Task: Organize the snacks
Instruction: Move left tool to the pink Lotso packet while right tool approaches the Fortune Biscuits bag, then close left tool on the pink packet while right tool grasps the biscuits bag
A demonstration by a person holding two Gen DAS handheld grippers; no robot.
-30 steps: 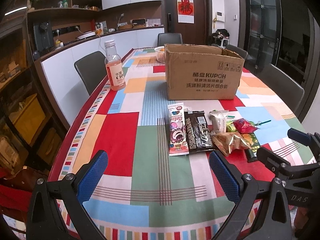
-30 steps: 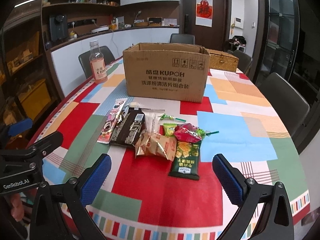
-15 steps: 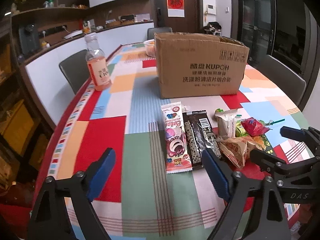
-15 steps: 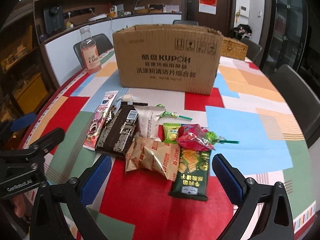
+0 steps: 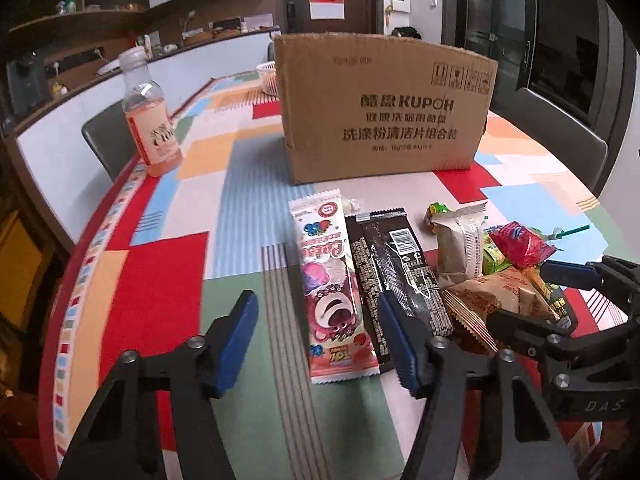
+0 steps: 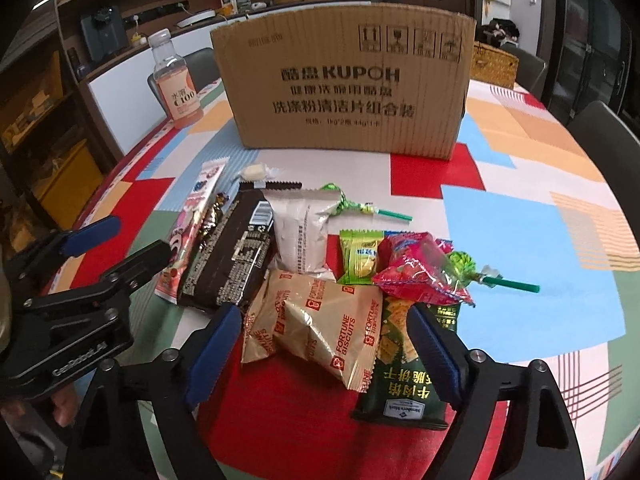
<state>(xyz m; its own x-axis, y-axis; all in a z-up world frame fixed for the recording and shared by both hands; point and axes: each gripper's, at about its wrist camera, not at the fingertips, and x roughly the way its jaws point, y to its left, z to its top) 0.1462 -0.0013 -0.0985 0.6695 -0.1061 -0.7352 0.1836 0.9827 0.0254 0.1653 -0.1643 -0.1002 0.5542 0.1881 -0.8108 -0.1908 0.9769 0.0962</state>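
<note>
Snacks [image 6: 320,280] lie before the box [image 6: 344,88]; only the right view shows the basket [image 6: 494,66]; both tools gape, closing, empty.

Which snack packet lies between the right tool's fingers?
The gold Fortune Biscuits packet, framed by the right tool; the dark green cracker bag sits mostly beyond one finger.

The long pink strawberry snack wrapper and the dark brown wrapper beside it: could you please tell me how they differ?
The long pink strawberry snack wrapper is bright, with cartoon art, and narrower; the dark brown wrapper is nearly black, with fine pale print, a barcode, and is wider. The pink one's top end reaches nearer the cardboard box. Both lie flat, side by side, lengthwise on the patchwork tablecloth.
</note>
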